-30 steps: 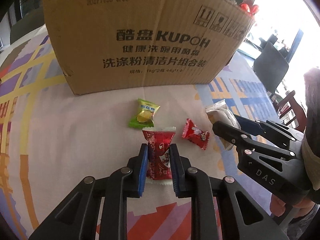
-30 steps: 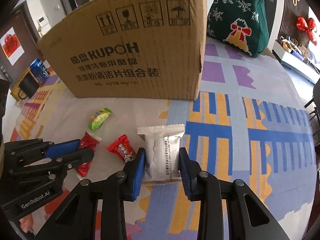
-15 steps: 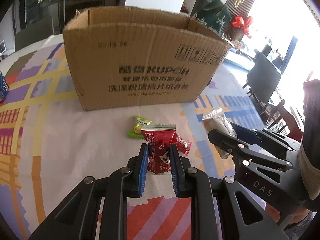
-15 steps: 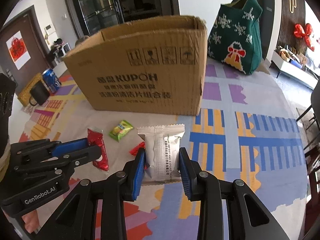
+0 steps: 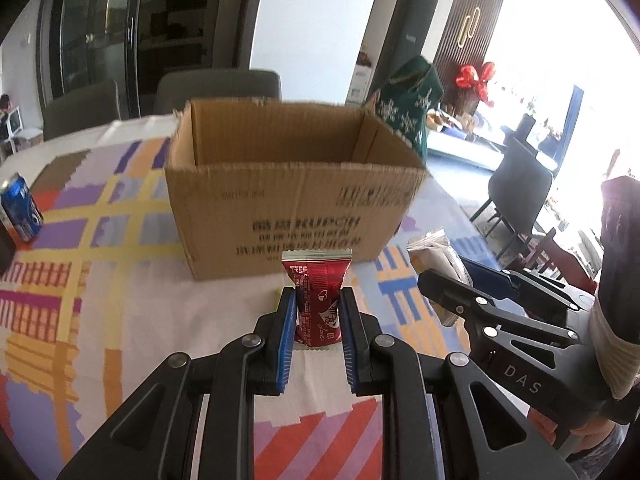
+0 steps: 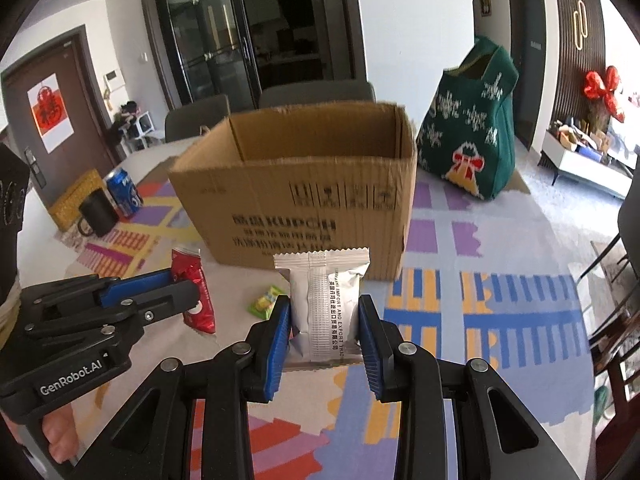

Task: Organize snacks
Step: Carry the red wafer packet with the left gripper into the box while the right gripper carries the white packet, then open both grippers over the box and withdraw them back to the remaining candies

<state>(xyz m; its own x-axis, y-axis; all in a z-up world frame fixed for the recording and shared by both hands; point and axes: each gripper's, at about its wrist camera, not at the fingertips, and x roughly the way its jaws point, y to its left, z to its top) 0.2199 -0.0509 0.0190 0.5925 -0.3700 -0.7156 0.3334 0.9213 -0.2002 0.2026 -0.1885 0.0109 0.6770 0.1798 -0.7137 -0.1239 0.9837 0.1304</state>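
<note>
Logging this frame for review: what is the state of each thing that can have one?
Left tool: shut on the red snack packet, held off the table.
Right tool: shut on the silver snack packet, lifted too.
Cardboard box: open-topped, upright; its floor is hidden.
Green snack packet: lying loose on the tablecloth.
Blue can: upright.
Black mug: upright.

Left claw (image 5: 318, 312) clamped, right claw (image 6: 325, 322) clamped, side by side, angled downward.

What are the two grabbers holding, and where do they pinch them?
The left gripper pinches a red snack packet by its lower sides. The right gripper pinches a silver snack packet the same way.
</note>
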